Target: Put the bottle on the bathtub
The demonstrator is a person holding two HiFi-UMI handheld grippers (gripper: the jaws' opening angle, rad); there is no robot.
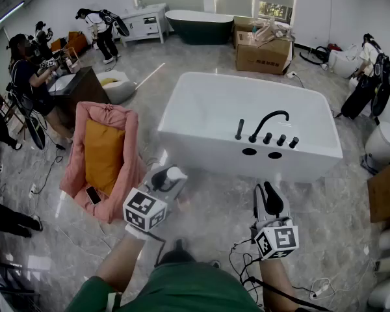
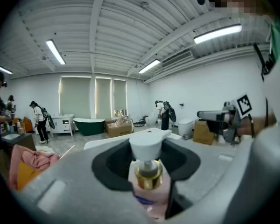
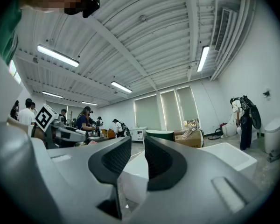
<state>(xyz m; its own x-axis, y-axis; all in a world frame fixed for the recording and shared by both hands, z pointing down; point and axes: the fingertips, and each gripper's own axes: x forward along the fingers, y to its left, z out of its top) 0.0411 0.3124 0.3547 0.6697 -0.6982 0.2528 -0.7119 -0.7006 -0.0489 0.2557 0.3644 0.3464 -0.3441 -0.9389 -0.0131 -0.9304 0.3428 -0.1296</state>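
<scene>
**Carrying a bottle that could still fall**

The left claw point(image 1: 164, 181) is shut on the pink bottle point(image 2: 151, 195). It squeezes the bottle's body, and the white pump top sticks up above the jaws. The bottle is up in the air, over the shiny floor point(image 1: 208, 203). It is near the white bathtub point(image 1: 201, 138) but not over it. The right claw point(image 1: 268, 197) has its jaws close together, with only a thin gap and nothing in them.

I think a few things could go wrong.

- The bottle looks smooth. If the squeeze gets weak on the way, the bottle could slide out and hit the hard floor.
- The flat edge of the tub looks thin. If the bottle is set down too close to either side of that edge, it could tip into the tub or fall back to the floor.
- The black tap point(image 1: 269, 117) and its knobs stand on the near edge. If the bottle goes down there, it could bump them and fall over.
- If the claw lets go while the bottle leans, the tall pump top could pull it over. It should stand flat first.
</scene>
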